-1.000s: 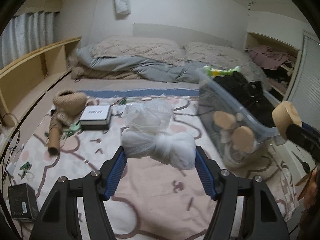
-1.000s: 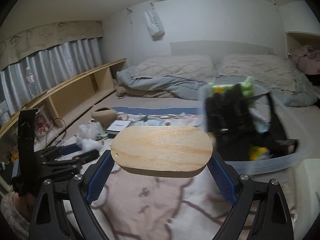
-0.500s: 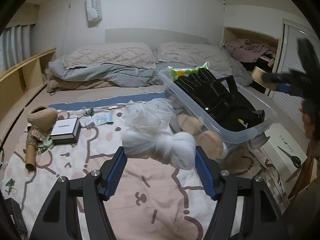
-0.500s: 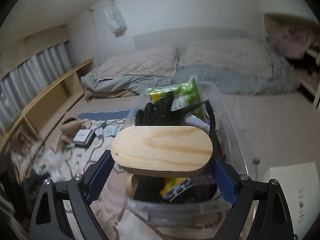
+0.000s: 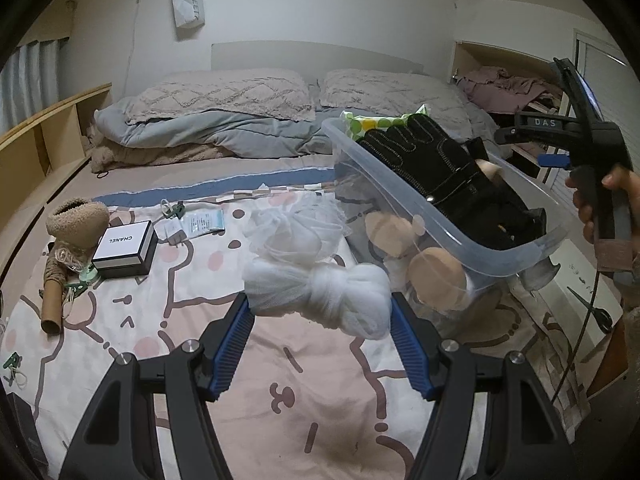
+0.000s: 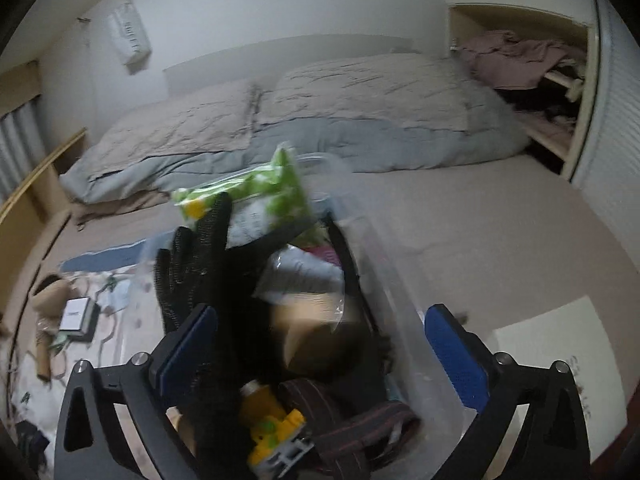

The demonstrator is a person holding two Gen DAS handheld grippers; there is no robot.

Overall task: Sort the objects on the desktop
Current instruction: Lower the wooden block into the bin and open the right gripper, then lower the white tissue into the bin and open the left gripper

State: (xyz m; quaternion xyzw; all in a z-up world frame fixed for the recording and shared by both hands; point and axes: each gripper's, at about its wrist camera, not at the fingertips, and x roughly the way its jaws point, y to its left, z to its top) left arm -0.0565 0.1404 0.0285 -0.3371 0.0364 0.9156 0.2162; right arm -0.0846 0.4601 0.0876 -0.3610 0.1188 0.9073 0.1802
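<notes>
white mesh bundle [image 5: 320, 294] clamped in left tongs [image 5: 322, 344], right tongs [image 6: 320, 354] spread over clear bin [image 5: 500, 242]

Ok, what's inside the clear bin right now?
In the clear bin: a black glove on top, a green spotted packet, a yellow toy, dark striped fabric and wooden pieces. The glove hides whatever lies beneath it.

My left gripper [image 5: 320, 316] clamps a white mesh bundle [image 5: 320, 296] above the patterned blanket [image 5: 280, 392], beside the clear bin [image 5: 460, 236].
</notes>
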